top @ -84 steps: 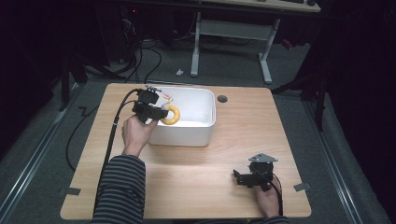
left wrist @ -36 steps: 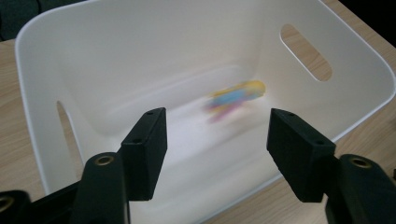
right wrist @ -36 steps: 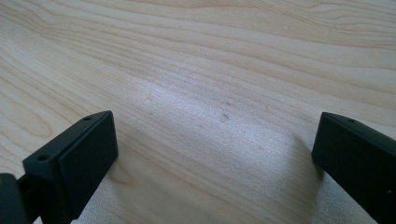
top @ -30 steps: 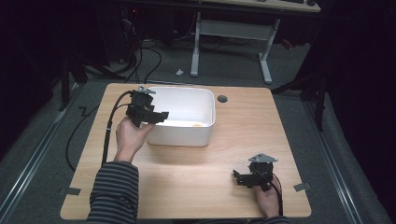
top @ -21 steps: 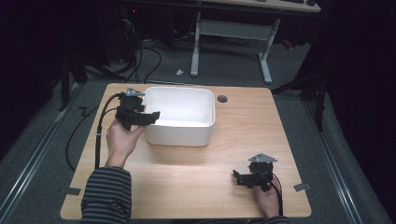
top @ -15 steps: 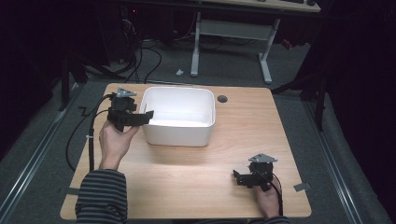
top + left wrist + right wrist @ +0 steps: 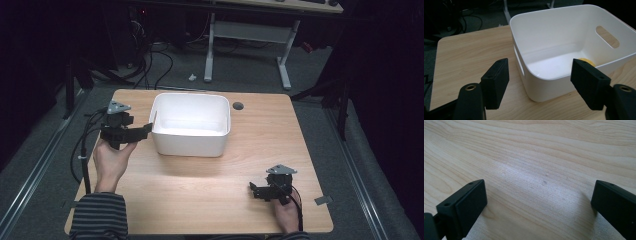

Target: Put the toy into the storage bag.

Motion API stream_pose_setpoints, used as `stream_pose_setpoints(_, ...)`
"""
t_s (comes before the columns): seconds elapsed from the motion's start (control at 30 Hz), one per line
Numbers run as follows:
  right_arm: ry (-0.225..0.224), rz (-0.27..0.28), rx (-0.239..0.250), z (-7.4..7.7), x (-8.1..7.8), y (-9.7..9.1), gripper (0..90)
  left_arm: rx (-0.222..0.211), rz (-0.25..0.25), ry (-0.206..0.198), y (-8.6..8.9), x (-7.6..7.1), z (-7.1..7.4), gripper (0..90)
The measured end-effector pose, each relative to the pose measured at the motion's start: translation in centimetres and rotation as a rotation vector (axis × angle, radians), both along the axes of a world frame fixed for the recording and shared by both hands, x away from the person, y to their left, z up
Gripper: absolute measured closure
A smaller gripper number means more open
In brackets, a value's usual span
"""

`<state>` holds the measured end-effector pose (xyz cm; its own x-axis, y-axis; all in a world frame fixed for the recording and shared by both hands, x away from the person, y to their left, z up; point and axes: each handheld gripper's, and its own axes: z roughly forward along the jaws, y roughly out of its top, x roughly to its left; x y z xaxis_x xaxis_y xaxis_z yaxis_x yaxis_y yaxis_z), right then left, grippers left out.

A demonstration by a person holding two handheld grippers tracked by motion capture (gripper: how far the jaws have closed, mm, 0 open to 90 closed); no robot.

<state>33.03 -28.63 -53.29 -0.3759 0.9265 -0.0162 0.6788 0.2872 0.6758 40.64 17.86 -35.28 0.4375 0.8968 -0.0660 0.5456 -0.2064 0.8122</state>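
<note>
Left tool [image 7: 145, 131] sits over the left part of the counter [image 7: 200, 190], just beside the left wall of the white bin [image 7: 190, 145], held up in the person's left hand [image 7: 112, 157]. Its jaws have just been opening and now stand spread wide, nothing between them; the left gripper view [image 7: 540, 83] shows them framing the bin's near corner without touching it. Striped sleeve [image 7: 97, 215] comes in at the bottom left, and the tool's cable [image 7: 82, 150] loops off the counter's left edge.

White bin stands upright at counter centre, toward the far side, with slot handles in the end walls. Yellow object [image 7: 586, 61] lies on the bin floor against the near wall, mostly hidden behind the left tool's right-hand jaw in the left gripper view; shape cannot be told from what shows. Round cable hole [image 7: 238, 105] in the counter is just right of the bin's far corner.

Right tool [image 7: 255, 190] is low at the counter's front right, well apart from the bin, held by the right hand [image 7: 286, 215]. Its jaws are spread wide over bare wood, gripping nothing [image 7: 539, 202]. A small tape patch [image 7: 322, 200] sits near the right edge.
</note>
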Motion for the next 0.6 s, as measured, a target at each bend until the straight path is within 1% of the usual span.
stream_pose_setpoints(0.17,-0.002,0.001,0.000,0.0,0.0,0.0,0.1,-0.010,0.013,-0.016,0.9,-0.8,-0.1,31.7)
stream_pose_setpoints(0.27,-0.002,0.000,0.000,0.0,0.0,0.0,0.2,-0.012,0.017,-0.017,1.1,-1.1,-0.1,31.7)
stream_pose_setpoints(0.33,-0.002,0.000,0.000,0.0,0.0,0.0,0.2,-0.009,0.024,-0.016,1.4,-1.3,-0.2,31.7)
stream_pose_setpoints(0.4,-0.001,0.000,0.001,0.0,0.0,0.0,0.2,0.013,0.035,-0.021,1.6,-1.6,-0.4,31.7)
stream_pose_setpoints(0.43,0.000,-0.001,-0.001,0.0,0.0,0.0,0.2,0.016,0.037,-0.018,1.8,-1.8,-0.5,31.7)
stream_pose_setpoints(0.53,-0.001,-0.001,0.000,0.0,0.0,0.0,0.1,0.014,0.044,-0.023,2.1,-2.1,-0.7,31.7)
stream_pose_setpoints(0.57,-0.001,0.000,-0.001,0.0,0.0,0.0,0.2,0.005,0.047,-0.018,2.3,-2.2,-0.9,31.8)
stream_pose_setpoints(0.6,-0.001,-0.001,0.000,0.0,0.0,0.0,0.1,0.005,0.047,-0.018,2.3,-2.2,-0.9,31.8)
